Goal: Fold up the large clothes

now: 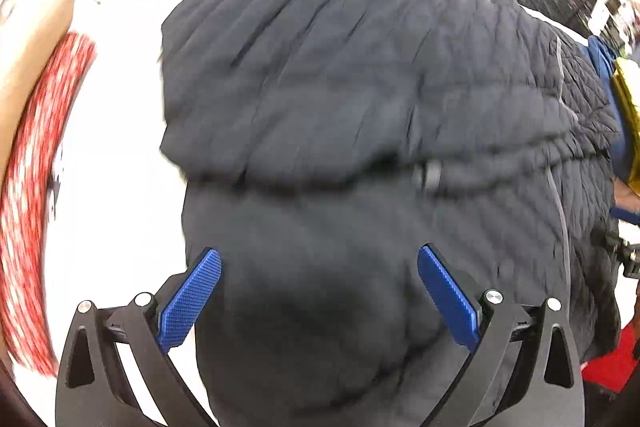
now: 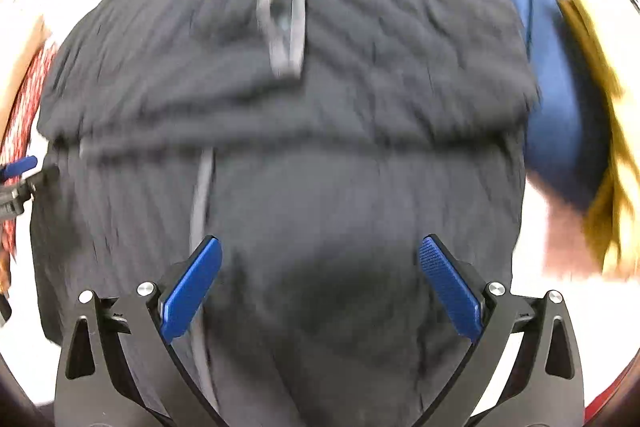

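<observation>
Both tongs apart, empty: left gripper (image 1: 319,255), right gripper (image 2: 320,245) over folded dark jacket (image 1: 360,87) (frames blurred). Slow down; pick fold edge at frame centre squarely.

Bright, motion-blurred, fisheye-warped edges, overexposed whites

right gripper (image 2: 320,283) spread wide above folded dark quilted jacket (image 2: 300,87); blue garment (image 2: 556,107) beside it

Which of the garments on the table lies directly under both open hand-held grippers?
The black quilted jacket; the blue garment and red patterned one lie off to its sides.
</observation>
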The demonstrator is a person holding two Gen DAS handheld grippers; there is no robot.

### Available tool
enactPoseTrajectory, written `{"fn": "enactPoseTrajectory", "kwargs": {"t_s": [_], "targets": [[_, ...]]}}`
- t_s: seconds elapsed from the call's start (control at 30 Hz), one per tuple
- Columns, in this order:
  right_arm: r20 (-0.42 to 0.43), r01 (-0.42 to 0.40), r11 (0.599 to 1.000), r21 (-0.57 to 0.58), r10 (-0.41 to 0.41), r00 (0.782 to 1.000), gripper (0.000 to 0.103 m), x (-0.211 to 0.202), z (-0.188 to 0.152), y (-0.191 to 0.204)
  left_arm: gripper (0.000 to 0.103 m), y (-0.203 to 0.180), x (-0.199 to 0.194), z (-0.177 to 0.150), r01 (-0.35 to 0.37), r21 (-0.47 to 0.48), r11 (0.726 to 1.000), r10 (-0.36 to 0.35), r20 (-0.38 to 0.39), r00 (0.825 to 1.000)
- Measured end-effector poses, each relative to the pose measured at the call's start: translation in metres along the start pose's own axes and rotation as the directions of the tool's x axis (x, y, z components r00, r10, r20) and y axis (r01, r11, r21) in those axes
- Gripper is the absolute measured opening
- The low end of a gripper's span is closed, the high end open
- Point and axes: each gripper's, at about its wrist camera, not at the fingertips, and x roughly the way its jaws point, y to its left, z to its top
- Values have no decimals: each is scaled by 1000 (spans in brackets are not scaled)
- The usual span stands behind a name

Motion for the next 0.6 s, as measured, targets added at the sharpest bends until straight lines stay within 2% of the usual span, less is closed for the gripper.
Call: {"fn": "enactPoseTrajectory", "kwargs": {"t_s": [0.1,0.13,0.23,0.37,0.5,0.6], "targets": [[-59,-31,999,19,32,998,98,2,-37,-10,97,20,-4,-39,44,-94,995,-47,-31,998],[-69,-22,999,24,24,997,98,2,-50,-13,96,24,-5,-51,40,-104,994,-43,-33,998],[-95,-8,1000,28,11,995,98,3,-79,-18,96,27,-9,-82,-21,-59,998,17,-56,998],[-106,-21,1000,-1,21,994,98,-1,-107,-20,96,30,-14,-118,3,-34,999,-6,-89,996],[-95,-37,999,-8,36,995,98,-13,-119,-27,95,46,-22,-142,30,-60,998,-37,-106,994],[-57,-40,998,48,43,997,98,-33,-114,-68,94,76,-27,-158,56,-98,994,-67,-114,991]]}}
